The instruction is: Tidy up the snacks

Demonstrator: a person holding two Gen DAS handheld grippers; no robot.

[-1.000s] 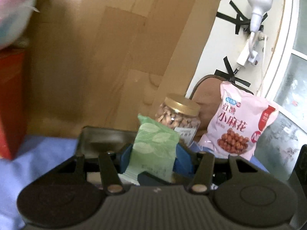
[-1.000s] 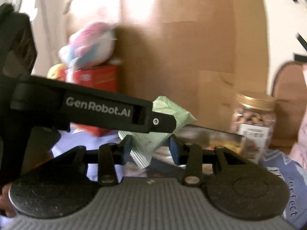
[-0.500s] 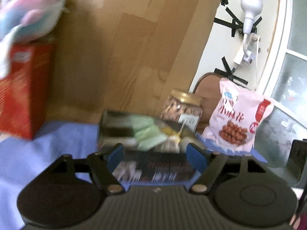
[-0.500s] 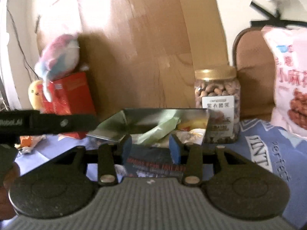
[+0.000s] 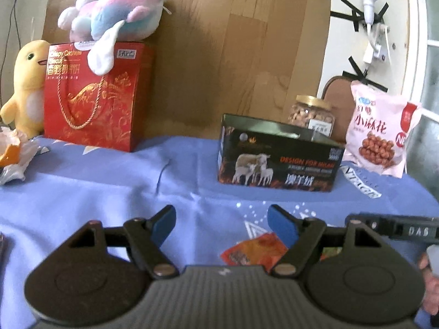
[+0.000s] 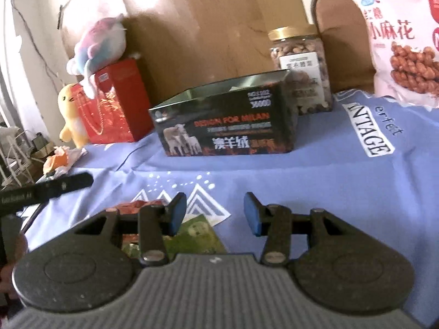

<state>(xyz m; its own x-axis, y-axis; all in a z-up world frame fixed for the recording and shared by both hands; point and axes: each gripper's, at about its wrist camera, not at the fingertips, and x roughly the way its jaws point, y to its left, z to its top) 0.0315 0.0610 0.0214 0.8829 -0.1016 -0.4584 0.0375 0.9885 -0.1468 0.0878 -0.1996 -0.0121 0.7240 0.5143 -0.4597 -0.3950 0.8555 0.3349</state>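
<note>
An open dark box (image 5: 277,161) printed with sheep stands on the blue cloth; it also shows in the right wrist view (image 6: 227,120). My left gripper (image 5: 221,224) is open and empty, low over the cloth in front of the box. An orange snack packet (image 5: 253,250) lies by its right finger. My right gripper (image 6: 214,213) is open and empty. A green packet (image 6: 196,233) and the orange packet (image 6: 134,207) lie under its left finger.
A red gift bag (image 5: 93,96) with a plush on top and a yellow duck toy (image 5: 24,87) stand back left. A nut jar (image 5: 311,115) and a pink snack bag (image 5: 381,131) stand behind the box. Crumpled wrapper (image 5: 11,156) lies far left.
The left gripper let go of the green packet over the box. Both grippers opened wider and pulled back and down toward the packets on the near cloth.
</note>
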